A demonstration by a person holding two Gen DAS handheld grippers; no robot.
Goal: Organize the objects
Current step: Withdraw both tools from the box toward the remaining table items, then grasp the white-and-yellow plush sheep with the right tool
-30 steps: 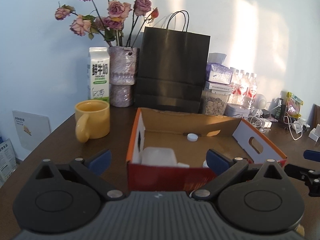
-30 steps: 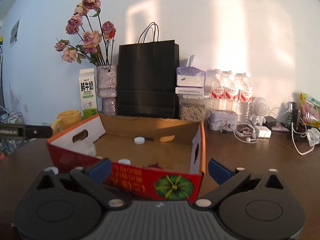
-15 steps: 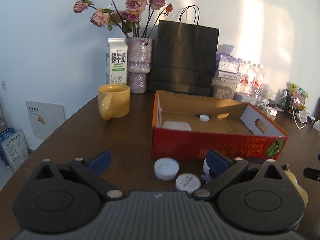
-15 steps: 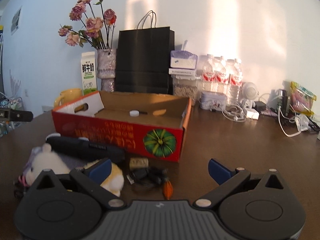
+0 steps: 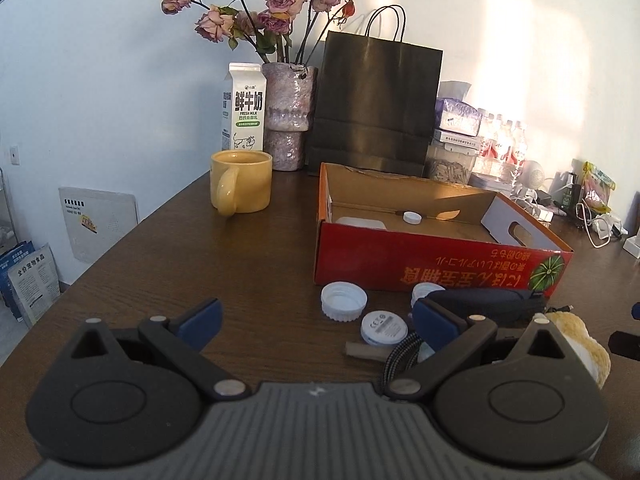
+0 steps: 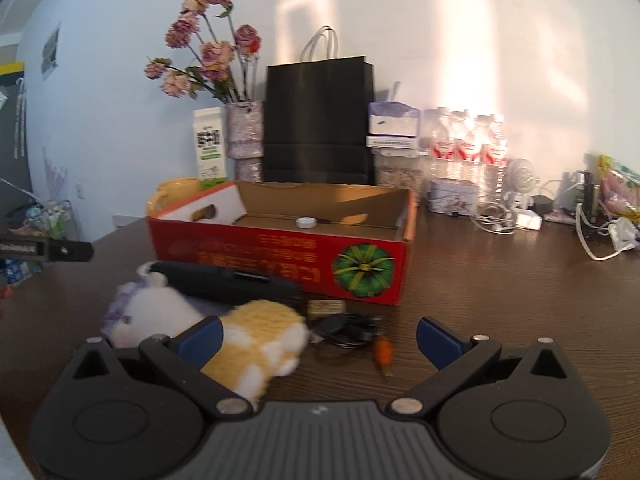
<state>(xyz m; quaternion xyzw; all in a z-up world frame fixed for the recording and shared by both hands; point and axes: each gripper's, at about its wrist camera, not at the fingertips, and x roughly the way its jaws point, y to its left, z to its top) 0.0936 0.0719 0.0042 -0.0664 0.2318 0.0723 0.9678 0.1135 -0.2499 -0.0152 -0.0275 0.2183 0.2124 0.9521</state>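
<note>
A red cardboard box (image 5: 440, 264) (image 6: 280, 256) lies open on the brown table, with a small white cap (image 5: 412, 217) and a white block (image 5: 361, 223) inside. In front of it lie a white lid (image 5: 343, 301), a white disc (image 5: 384, 328), a long black pouch (image 5: 484, 304) (image 6: 228, 280), a white-and-yellow plush toy (image 6: 224, 332), a black cable bundle (image 6: 348, 330) and a small orange piece (image 6: 383, 353). My left gripper (image 5: 316, 316) is open, low over the table before the lids. My right gripper (image 6: 318, 330) is open, its left finger beside the plush.
A yellow mug (image 5: 240, 186), milk carton (image 5: 245, 114), vase of dried roses (image 5: 289, 116) and black paper bag (image 5: 378, 108) stand behind the box. Water bottles (image 6: 468, 148), a tin (image 6: 454, 196), chargers and cables (image 6: 600, 236) crowd the back right.
Both grippers have drawn back from the box, so it looks smaller and the items in front of it have come into view. Both stay open.
</note>
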